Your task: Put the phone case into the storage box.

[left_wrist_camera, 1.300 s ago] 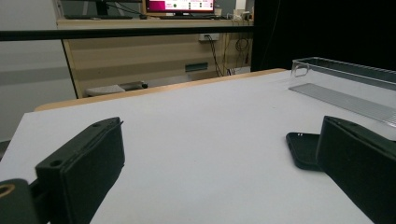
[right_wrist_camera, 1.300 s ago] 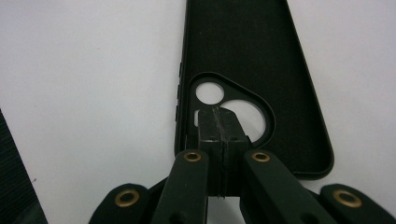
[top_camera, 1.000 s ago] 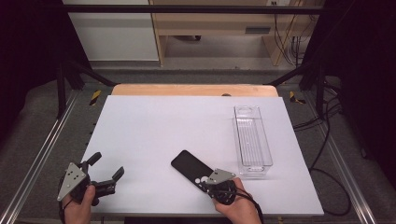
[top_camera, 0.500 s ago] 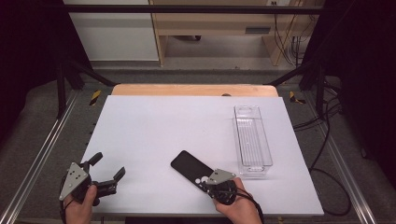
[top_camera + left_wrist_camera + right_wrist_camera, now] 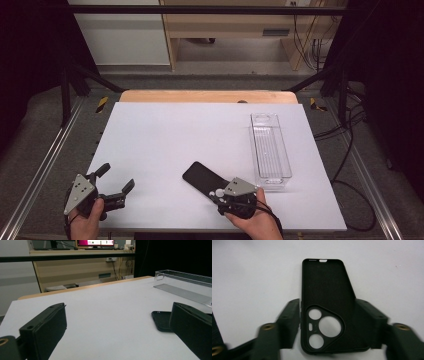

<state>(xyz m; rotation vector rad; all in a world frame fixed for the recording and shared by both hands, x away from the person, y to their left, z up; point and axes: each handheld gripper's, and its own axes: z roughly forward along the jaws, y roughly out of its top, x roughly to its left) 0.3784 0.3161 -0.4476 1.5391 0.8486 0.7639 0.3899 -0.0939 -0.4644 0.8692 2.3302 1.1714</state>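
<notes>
A black phone case (image 5: pixel 202 179) lies flat on the white table (image 5: pixel 200 135), inside up, camera cutouts toward me. My right gripper (image 5: pixel 216 193) is at its near end. In the right gripper view the case (image 5: pixel 324 290) lies between the blurred fingers (image 5: pixel 289 315) of that gripper (image 5: pixel 328 303). The jaws have just been opening and flank the case's sides. My left gripper (image 5: pixel 118 176) rests open at the front left, and nothing is between its fingers (image 5: pixel 47 325). The case's corner (image 5: pixel 161 321) shows beside its right finger.
A clear, long plastic tray (image 5: pixel 270 150) stands at the right of the table, just past the right hand; it shows as well in the left gripper view (image 5: pixel 185 285). A wooden bench edge (image 5: pixel 207 96) runs behind the table. Cables lie on the floor at right.
</notes>
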